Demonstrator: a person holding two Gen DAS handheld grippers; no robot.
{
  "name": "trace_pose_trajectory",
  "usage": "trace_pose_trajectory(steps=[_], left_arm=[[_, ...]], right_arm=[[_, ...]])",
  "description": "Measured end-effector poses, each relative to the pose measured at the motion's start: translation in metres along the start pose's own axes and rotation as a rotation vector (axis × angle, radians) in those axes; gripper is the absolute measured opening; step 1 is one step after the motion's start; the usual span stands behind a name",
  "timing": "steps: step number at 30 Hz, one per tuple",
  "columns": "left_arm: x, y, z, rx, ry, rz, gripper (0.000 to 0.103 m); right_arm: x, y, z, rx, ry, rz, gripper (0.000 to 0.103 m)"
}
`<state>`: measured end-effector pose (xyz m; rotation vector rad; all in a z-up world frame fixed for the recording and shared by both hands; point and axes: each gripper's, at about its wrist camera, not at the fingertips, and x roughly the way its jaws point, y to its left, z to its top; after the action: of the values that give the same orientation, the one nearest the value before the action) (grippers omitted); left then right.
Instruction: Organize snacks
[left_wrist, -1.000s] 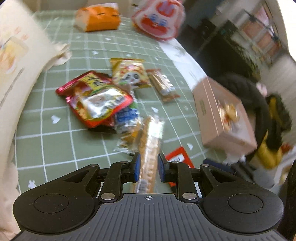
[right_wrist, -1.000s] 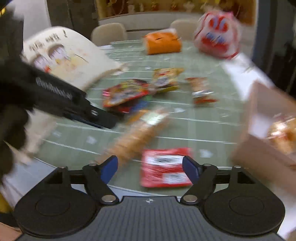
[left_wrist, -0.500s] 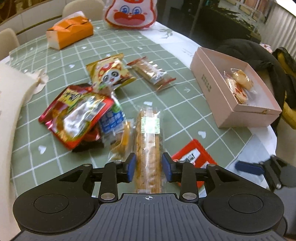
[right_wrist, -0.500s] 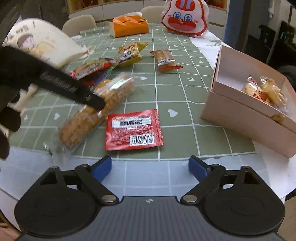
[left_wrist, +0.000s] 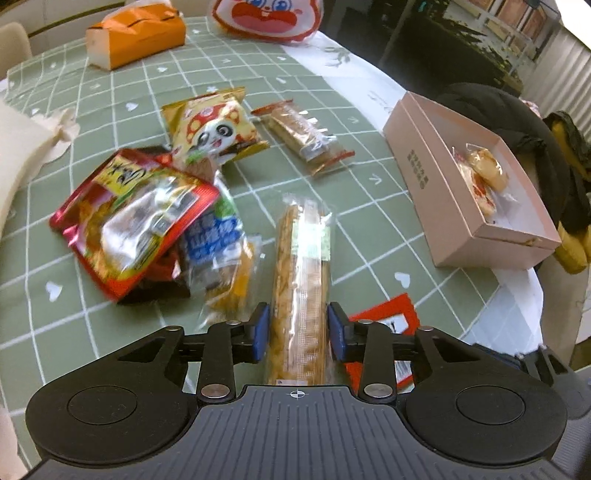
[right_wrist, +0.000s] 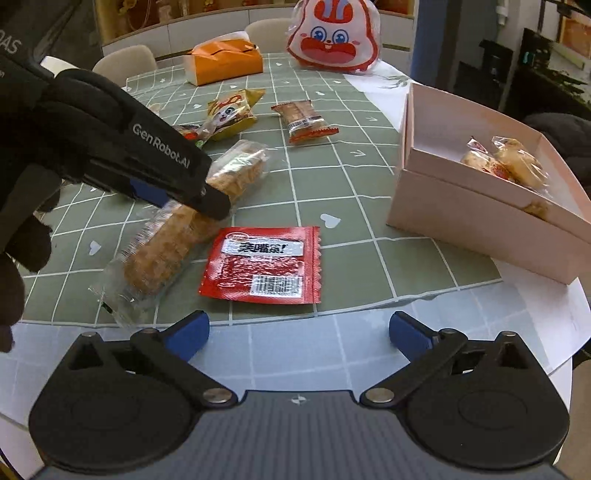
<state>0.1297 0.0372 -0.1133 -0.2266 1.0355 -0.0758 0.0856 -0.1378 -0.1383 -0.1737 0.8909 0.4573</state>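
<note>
My left gripper (left_wrist: 299, 330) is shut on a long clear-wrapped cracker pack (left_wrist: 301, 266), holding it just above the green checked tablecloth (left_wrist: 110, 92); the pack also shows in the right wrist view (right_wrist: 173, 240). My right gripper (right_wrist: 297, 332) is open and empty at the table's near edge, just before a flat red snack packet (right_wrist: 264, 264). An open pink box (right_wrist: 480, 199) holding two wrapped pastries (right_wrist: 506, 164) stands at the right. It also shows in the left wrist view (left_wrist: 439, 177).
A heap of snack bags (left_wrist: 140, 218), a panda bag (left_wrist: 212, 127) and a wrapped biscuit bar (left_wrist: 303, 134) lie mid-table. An orange tissue box (right_wrist: 225, 61) and a rabbit-face bag (right_wrist: 332, 35) stand at the back. A cream cloth bag (left_wrist: 22, 147) lies left.
The left gripper has swung the cracker pack away from the snack heap toward the near edge and the pink box. The right gripper has drawn back a little from the red packet.
</note>
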Motion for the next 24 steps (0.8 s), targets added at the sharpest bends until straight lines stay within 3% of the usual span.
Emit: trace_pose_trajectory(steps=[4, 9, 14, 19, 21, 24], left_arm=[[-0.020, 0.006, -0.023, -0.001, 0.020, 0.010, 0.036], [-0.044, 0.020, -0.060, -0.081, 0.037, -0.002, 0.037], [-0.049, 0.022, -0.069, -0.112, 0.041, 0.004, 0.038], [-0.049, 0.021, -0.069, -0.115, 0.039, 0.008, 0.038], [-0.050, 0.021, -0.069, -0.116, 0.039, 0.008, 0.039], [-0.049, 0.021, -0.069, -0.123, 0.042, 0.006, 0.039]], right_arm=[[-0.002, -0.003, 0.002, -0.040, 0.022, 0.043, 0.101], [-0.009, -0.003, 0.008, -0.030, -0.005, 0.050, 0.098], [0.003, 0.001, 0.027, 0.005, -0.034, 0.042, 0.098], [0.023, 0.006, 0.041, 0.039, -0.001, 0.047, 0.085], [0.022, 0.014, 0.040, -0.016, -0.006, 0.032, 0.075], [0.015, 0.021, 0.033, -0.081, -0.008, 0.011, 0.073]])
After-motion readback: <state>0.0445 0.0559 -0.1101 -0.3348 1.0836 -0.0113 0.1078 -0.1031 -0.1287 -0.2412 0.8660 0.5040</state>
